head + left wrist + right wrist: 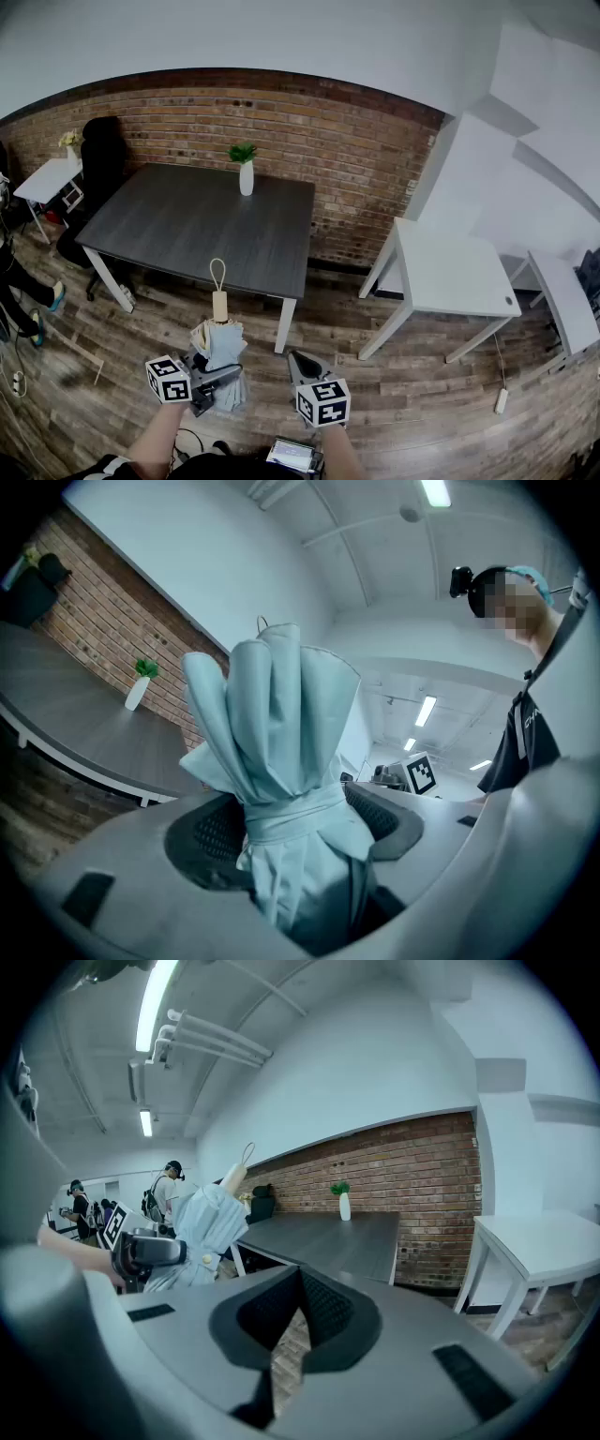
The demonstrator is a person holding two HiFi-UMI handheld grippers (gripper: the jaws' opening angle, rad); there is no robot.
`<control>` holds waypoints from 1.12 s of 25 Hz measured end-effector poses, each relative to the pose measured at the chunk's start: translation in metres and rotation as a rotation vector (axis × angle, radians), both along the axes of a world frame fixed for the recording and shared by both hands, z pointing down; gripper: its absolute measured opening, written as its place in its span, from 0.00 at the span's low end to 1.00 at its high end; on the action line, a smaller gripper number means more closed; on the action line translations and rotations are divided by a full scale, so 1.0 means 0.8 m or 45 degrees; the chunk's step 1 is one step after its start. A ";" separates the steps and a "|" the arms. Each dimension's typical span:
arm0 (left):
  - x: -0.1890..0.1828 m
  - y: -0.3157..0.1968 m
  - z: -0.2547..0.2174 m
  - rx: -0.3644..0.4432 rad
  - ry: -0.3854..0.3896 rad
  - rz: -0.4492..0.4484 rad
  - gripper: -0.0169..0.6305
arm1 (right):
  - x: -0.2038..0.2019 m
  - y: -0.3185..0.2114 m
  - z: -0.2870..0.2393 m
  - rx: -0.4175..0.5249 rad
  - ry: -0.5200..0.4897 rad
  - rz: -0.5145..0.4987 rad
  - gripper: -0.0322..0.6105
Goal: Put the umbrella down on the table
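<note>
The folded umbrella [218, 339] is gripped by the left gripper [208, 375], the right gripper [300, 360] closed and empty; next it probably must be carried forward to the dark table [178, 225].

Umbrella [219, 341] — pale blue, folded, strapped shut — is held roughly upright, wooden handle up, short of the dark grey table [178, 225].

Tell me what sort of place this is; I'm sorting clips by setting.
Likely an office or lab workroom, though I can't be sure: a brick wall, a dark table beside white desks, and strip lights on a bare ceiling.
</note>
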State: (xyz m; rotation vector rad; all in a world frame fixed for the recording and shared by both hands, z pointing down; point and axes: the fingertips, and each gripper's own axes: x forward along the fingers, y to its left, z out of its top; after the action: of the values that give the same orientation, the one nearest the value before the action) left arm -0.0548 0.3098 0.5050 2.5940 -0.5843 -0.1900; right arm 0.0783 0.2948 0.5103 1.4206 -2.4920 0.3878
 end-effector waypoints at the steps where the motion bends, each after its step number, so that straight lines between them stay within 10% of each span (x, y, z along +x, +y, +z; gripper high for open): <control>1: -0.003 -0.001 0.003 0.001 -0.002 0.004 0.52 | -0.003 -0.001 0.000 -0.005 -0.004 0.003 0.06; 28: -0.007 -0.036 0.001 -0.027 -0.007 0.004 0.52 | -0.012 -0.038 0.005 -0.027 -0.106 -0.019 0.06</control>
State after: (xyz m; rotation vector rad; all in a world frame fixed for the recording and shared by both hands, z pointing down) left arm -0.0607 0.2813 0.5059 2.5756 -0.5810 -0.1752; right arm 0.0689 0.2644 0.5142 1.4043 -2.5541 0.4783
